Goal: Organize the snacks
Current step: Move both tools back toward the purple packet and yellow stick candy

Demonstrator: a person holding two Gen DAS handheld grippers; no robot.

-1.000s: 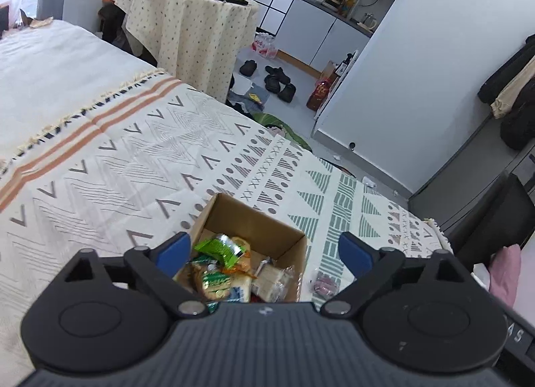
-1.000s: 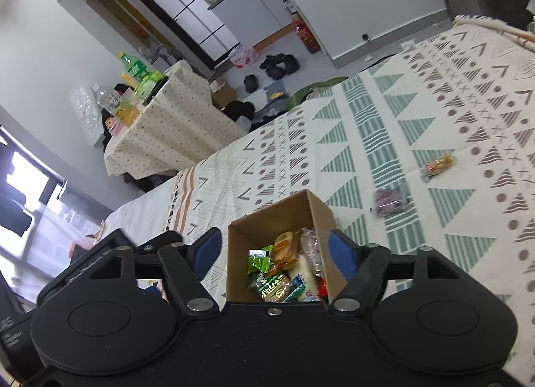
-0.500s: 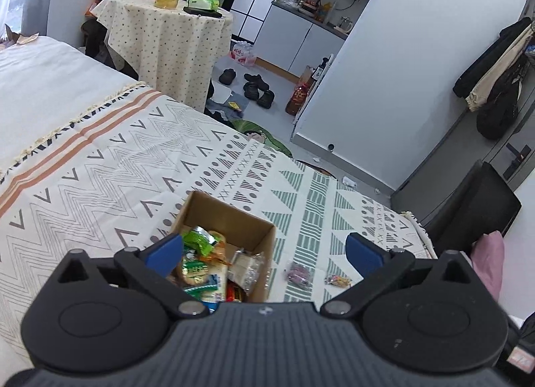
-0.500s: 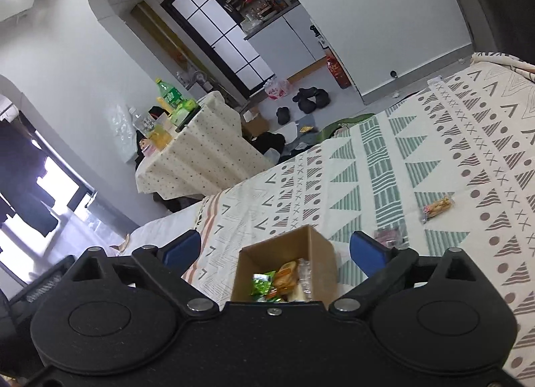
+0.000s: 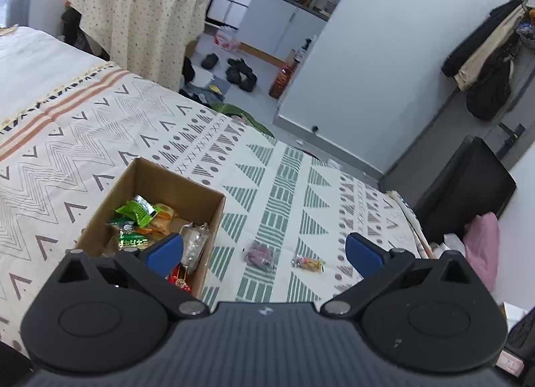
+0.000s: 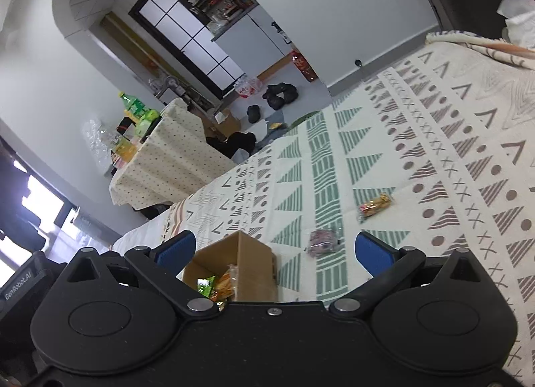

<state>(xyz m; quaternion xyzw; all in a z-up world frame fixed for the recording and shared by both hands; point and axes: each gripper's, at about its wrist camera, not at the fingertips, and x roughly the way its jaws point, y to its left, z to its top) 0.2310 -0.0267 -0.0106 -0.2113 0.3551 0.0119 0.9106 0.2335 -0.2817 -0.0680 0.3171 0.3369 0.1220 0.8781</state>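
An open cardboard box [image 5: 174, 183] sits on the patterned bedspread and holds several wrapped snacks, a green packet [image 5: 137, 209] on top. It also shows in the right wrist view [image 6: 247, 256]. Two loose snacks lie on the bedspread right of the box: a purple packet [image 5: 257, 253] [image 6: 322, 241] and an orange-yellow packet [image 5: 307, 263] [image 6: 374, 206]. My left gripper [image 5: 264, 253] is open and empty, above the box's right edge and the purple packet. My right gripper [image 6: 274, 250] is open and empty, hovering between the box and the purple packet.
The bedspread [image 5: 291, 186] covers the bed. Beyond its far edge stand a round table [image 5: 143, 25] with bottles, shoes on the floor [image 5: 240, 69] and a white wall. A black case [image 5: 468, 179] and pink cloth [image 5: 481, 246] lie at the right bed edge.
Both grippers have pulled back and shifted right from over the box. The box now sits lower left in both views, and the two loose packets have come into view between the fingers.
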